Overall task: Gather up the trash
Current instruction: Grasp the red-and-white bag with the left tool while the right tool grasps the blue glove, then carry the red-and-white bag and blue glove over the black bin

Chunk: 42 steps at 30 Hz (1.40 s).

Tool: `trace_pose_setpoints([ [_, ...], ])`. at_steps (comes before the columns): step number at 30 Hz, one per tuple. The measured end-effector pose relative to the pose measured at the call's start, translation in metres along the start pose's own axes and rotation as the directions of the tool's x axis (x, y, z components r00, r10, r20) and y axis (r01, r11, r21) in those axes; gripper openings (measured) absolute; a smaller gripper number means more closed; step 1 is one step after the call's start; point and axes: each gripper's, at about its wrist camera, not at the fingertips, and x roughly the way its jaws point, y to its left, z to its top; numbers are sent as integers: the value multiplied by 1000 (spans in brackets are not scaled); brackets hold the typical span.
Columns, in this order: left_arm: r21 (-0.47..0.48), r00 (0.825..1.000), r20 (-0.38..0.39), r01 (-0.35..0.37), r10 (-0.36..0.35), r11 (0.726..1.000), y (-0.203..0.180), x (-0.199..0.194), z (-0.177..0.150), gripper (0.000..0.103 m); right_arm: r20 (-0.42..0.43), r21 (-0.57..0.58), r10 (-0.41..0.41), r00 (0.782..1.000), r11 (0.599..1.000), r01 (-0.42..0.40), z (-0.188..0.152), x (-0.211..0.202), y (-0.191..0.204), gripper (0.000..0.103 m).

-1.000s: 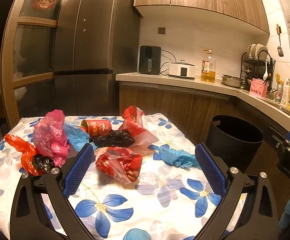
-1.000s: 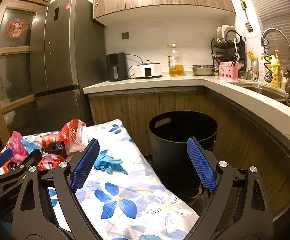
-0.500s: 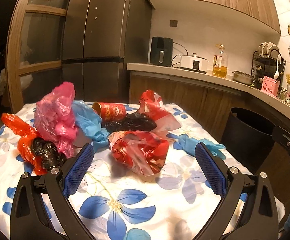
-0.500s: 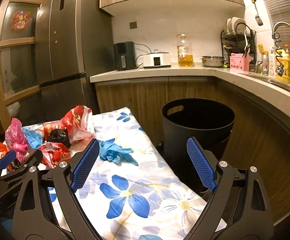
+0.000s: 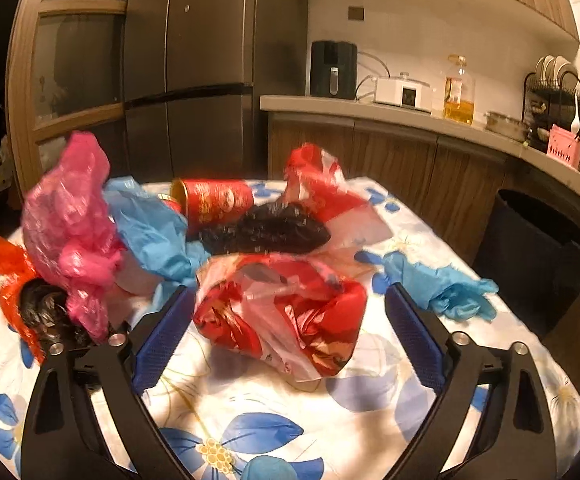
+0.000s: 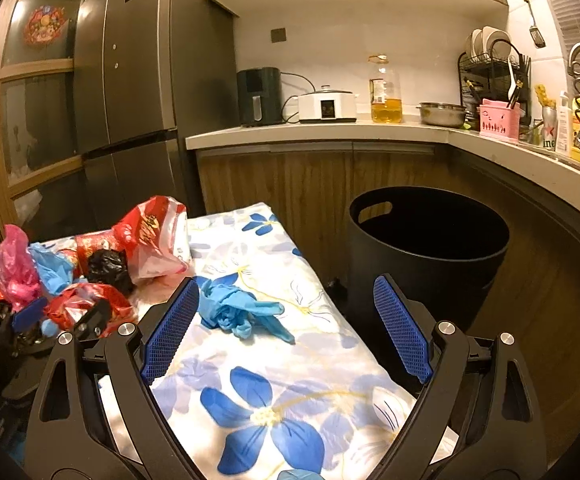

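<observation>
A heap of trash lies on the flower-print tablecloth (image 5: 250,412). A crumpled red-and-clear plastic bag (image 5: 282,316) sits between the fingers of my left gripper (image 5: 288,292), whose jaws are closing; the pads stand apart from the bag. Behind it lie a black bag (image 5: 266,232), a red can (image 5: 218,200) on its side, a blue bag (image 5: 150,232), a pink bag (image 5: 70,216) and an orange bag (image 5: 2,256). My right gripper (image 6: 286,282) is open and empty, just short of the blue gloves (image 6: 234,308). The black bin (image 6: 429,240) stands on the floor to the table's right.
A dark fridge (image 6: 138,80) rises behind the table. The counter (image 6: 329,130) carries an air fryer, a cooker, an oil bottle, a steel bowl and a dish rack. Wooden cabinets run under it. The table's right edge drops off close to the bin.
Both grippers have moved forward and down toward the table. The red-and-clear bag now lies between the left fingers, and the gloves sit near the right gripper's left finger.
</observation>
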Motion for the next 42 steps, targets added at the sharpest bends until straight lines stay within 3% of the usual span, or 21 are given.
trace_pose_setpoints([
  [12,-68,994,-101,43,-50,997,18,20,-13,50,-67,-23,35,997,999,-37,-7,52,21,88],
  [16,-100,987,-146,48,-62,994,25,26,-17,17,-100,-30,56,993,998,-59,-9,65,27,86],
  [26,-72,993,-43,108,-111,992,27,-20,-20,13,-198,-73,76,977,993,-92,-17,93,43,58],
  [35,-69,993,-35,112,-115,991,29,-28,-17,13,-294,-82,103,950,988,-132,-28,117,48,27],
  [42,-63,994,-31,100,-102,993,29,-33,-18,13,-281,-87,141,949,981,-171,-27,113,51,10],
])
